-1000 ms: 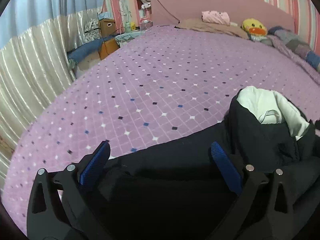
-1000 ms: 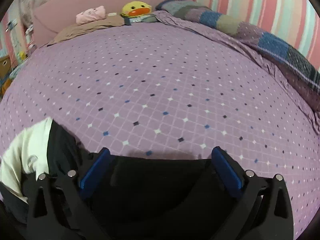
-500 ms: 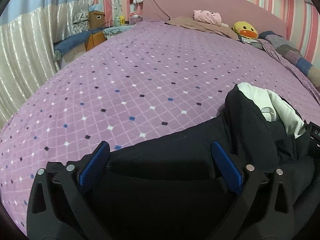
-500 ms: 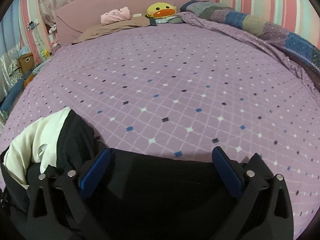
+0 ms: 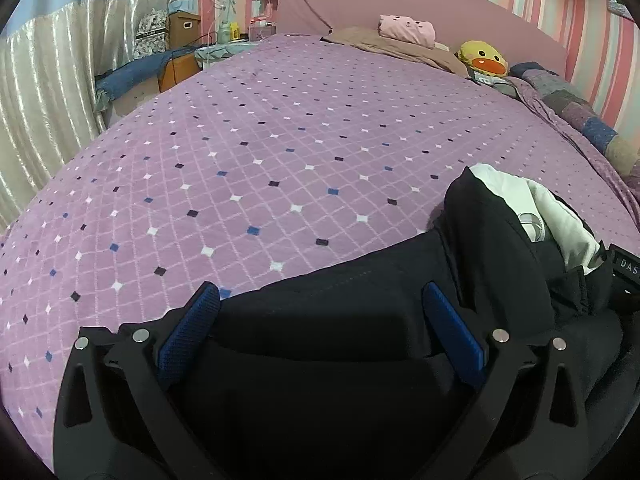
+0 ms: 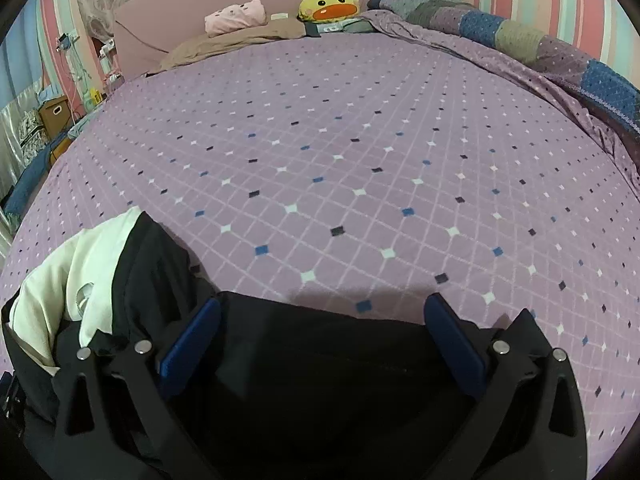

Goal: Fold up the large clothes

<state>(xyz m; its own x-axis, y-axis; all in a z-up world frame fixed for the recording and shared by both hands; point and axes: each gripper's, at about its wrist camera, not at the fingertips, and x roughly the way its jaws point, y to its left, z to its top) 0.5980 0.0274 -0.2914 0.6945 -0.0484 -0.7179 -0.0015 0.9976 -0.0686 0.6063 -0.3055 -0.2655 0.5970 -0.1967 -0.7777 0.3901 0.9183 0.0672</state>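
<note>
A large black garment [image 5: 352,280] with a white lining [image 5: 552,216] lies on the near part of a purple patterned bed [image 5: 280,152]. My left gripper [image 5: 320,296] is open, its blue pads spread wide over the black cloth near its far edge, with the bunched collar part to its right. In the right wrist view the same garment [image 6: 320,336] lies under my right gripper [image 6: 324,308], also open, and the white lining [image 6: 80,264] bunches up at the left. Neither gripper holds the cloth.
Pillows [image 6: 236,36], a pink soft toy [image 5: 406,30] and a yellow duck toy [image 6: 328,6] sit at the headboard. A patchwork quilt [image 6: 540,52] runs along the bed's right side. Curtains [image 5: 44,92], boxes [image 5: 184,28] and a bedside table stand beyond the left edge.
Both cameras have tilted or risen, showing more of the bed and headboard. The garment's far edge sits a little further past the fingertips. Both grippers stayed open.
</note>
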